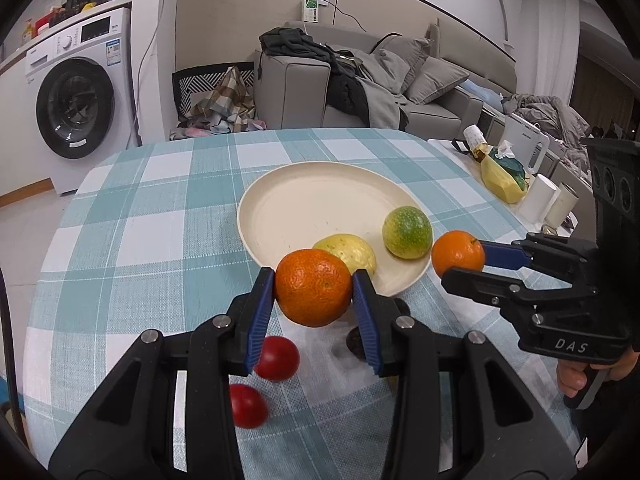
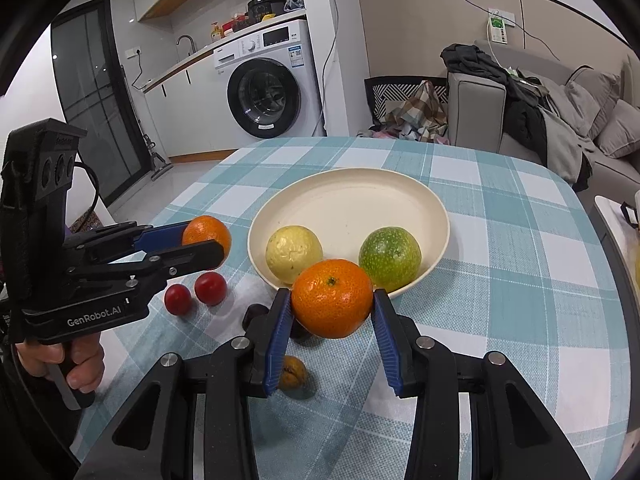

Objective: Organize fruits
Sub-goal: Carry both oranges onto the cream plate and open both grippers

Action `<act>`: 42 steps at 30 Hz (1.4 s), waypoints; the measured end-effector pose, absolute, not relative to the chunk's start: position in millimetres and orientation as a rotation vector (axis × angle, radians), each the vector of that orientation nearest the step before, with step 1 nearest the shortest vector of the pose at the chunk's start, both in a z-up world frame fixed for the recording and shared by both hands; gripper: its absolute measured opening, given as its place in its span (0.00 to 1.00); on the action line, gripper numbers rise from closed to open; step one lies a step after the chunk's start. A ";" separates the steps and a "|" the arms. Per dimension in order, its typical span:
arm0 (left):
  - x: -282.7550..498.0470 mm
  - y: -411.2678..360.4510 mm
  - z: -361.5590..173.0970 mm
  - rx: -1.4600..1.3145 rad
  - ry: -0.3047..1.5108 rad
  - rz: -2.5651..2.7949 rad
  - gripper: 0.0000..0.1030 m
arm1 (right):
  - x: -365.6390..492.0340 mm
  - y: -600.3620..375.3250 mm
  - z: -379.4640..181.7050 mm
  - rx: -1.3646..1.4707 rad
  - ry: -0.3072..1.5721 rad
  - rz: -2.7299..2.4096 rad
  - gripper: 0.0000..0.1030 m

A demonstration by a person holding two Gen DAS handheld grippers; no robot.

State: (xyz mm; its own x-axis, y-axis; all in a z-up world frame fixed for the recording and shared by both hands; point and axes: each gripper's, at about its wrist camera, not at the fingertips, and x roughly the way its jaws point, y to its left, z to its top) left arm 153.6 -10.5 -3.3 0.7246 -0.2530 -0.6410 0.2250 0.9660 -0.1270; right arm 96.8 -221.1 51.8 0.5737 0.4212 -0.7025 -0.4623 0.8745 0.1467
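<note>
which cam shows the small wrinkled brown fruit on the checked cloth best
The right wrist view: the small wrinkled brown fruit lies on the blue-and-white checked tablecloth beside the right gripper's left finger, only partly hidden. In the left wrist view only an orange-brown sliver shows behind the left gripper's right finger, too little to identify.

quick fruit count: two oranges [image 2: 332, 298] [image 2: 208, 236], two red tomatoes [image 2: 211, 288] [image 2: 177, 299], one yellow fruit [image 2: 293, 254], one green fruit [image 2: 390, 259]. one cream plate [image 2: 356, 200], plus two small dark brownish things [image 2: 293, 372] [image 2: 254, 314] (can't tell what).
</note>
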 end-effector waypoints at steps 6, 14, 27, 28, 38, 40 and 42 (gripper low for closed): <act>167.3 -10.0 -5.8 -0.048 0.716 -0.257 0.35 | 104.2 -218.6 50.4 -0.053 0.811 0.508 0.40; 191.7 -11.2 -10.0 -0.034 0.731 -0.249 0.35 | 118.0 -217.7 46.3 -0.001 0.825 0.497 0.40; 226.3 -3.4 -28.8 -0.036 0.785 -0.231 0.35 | 133.3 -200.4 32.8 -0.006 0.890 0.447 0.40; 227.8 -3.4 -30.0 -0.035 0.788 -0.233 0.35 | 134.6 -200.1 30.9 0.001 0.899 0.437 0.40; 242.6 -10.3 -35.0 -0.031 0.811 -0.209 0.35 | 143.1 -196.7 26.2 -0.021 0.922 0.382 0.40; 243.5 -12.4 -36.8 -0.027 0.817 -0.201 0.35 | 146.0 -196.9 25.7 -0.031 0.926 0.377 0.40; 244.8 -13.9 -37.9 -0.023 0.817 -0.198 0.35 | 149.6 -197.3 24.9 -0.034 0.928 0.369 0.40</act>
